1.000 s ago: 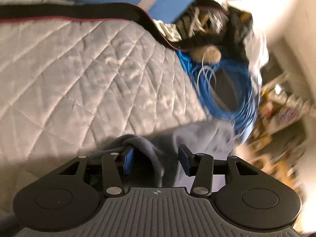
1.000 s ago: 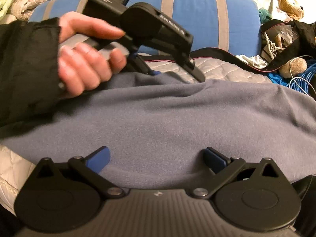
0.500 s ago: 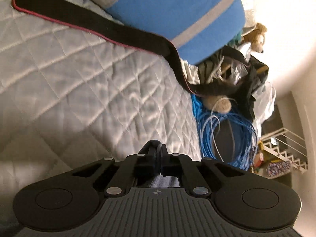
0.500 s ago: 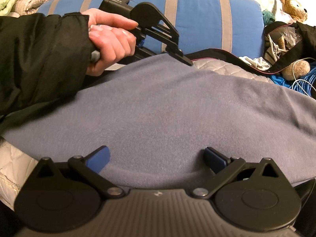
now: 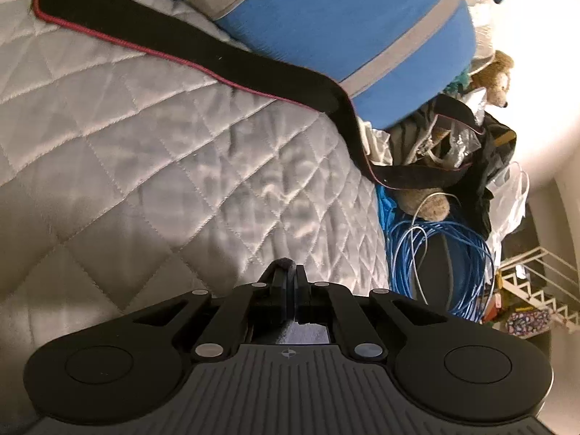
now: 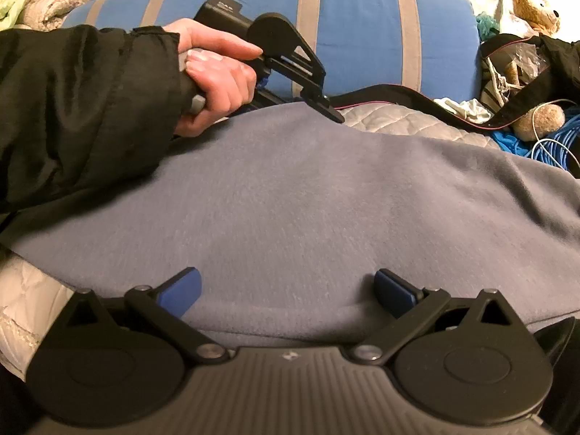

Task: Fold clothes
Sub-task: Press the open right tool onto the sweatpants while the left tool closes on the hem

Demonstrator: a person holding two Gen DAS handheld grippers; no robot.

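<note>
**Left fingers pinch the far hem; right fingers wait wide at the near edge**

Left wrist view: your left gripper (image 5: pixel 288 286) has its fingers pressed together, and a small fold of the grey fleece garment (image 5: pixel 286 264) bulges up between their tips. Ahead of them lies only the bare quilted bed cover (image 5: pixel 163 166), with the black strap (image 5: pixel 203 54) and the blue striped cushion (image 5: pixel 326 18) beyond. So the cloth you hold is the garment's far edge, and the rest of it trails back under the gripper, out of sight here.

Right wrist view: the garment (image 6: pixel 308 199) spreads flat across the bed, its long axis running left to right across the picture. Your right gripper (image 6: pixel 286 291) has its fingers spread wide and holds nothing; the near edge of the fleece sits right between and below them. Your left hand (image 6: pixel 214 72) grips its tool at the far edge, left of centre.

Judged from this, the fold turns on bringing the far edge toward the near one; the left hand has the cloth, and the right is nearer the landing edge.
</note>
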